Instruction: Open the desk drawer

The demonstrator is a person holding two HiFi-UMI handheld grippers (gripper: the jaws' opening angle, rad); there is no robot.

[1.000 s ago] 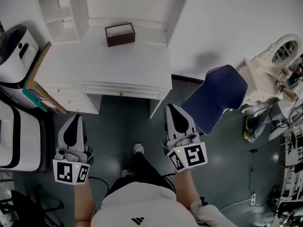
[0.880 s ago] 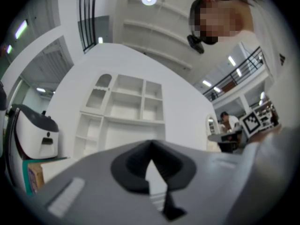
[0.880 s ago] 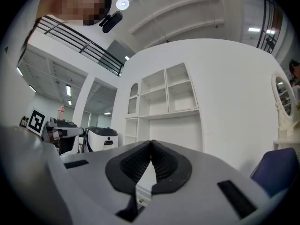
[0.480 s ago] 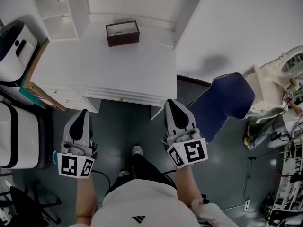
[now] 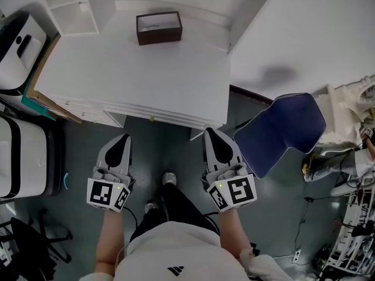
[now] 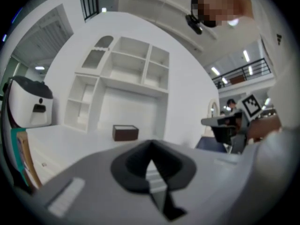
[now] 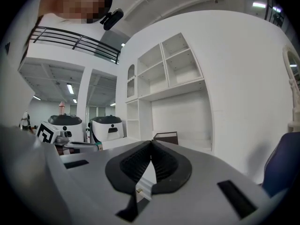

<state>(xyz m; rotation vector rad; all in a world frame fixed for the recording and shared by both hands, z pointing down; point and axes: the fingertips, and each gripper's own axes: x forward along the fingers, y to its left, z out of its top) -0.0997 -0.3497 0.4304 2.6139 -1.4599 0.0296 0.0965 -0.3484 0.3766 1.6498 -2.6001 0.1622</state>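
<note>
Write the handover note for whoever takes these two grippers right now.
Left gripper: jaws shut, empty, held in front of the desk, touching nothing.
Right gripper: jaws shut, empty, near the desk's front right corner.
Drawer: closed under the desk's front edge, with its small knob between the two grippers in the head view. A brown box sits at the back of the desktop.
Done: nothing yet.
Left: open one gripper's jaws, close them on the knob, and pull the drawer out.
</note>
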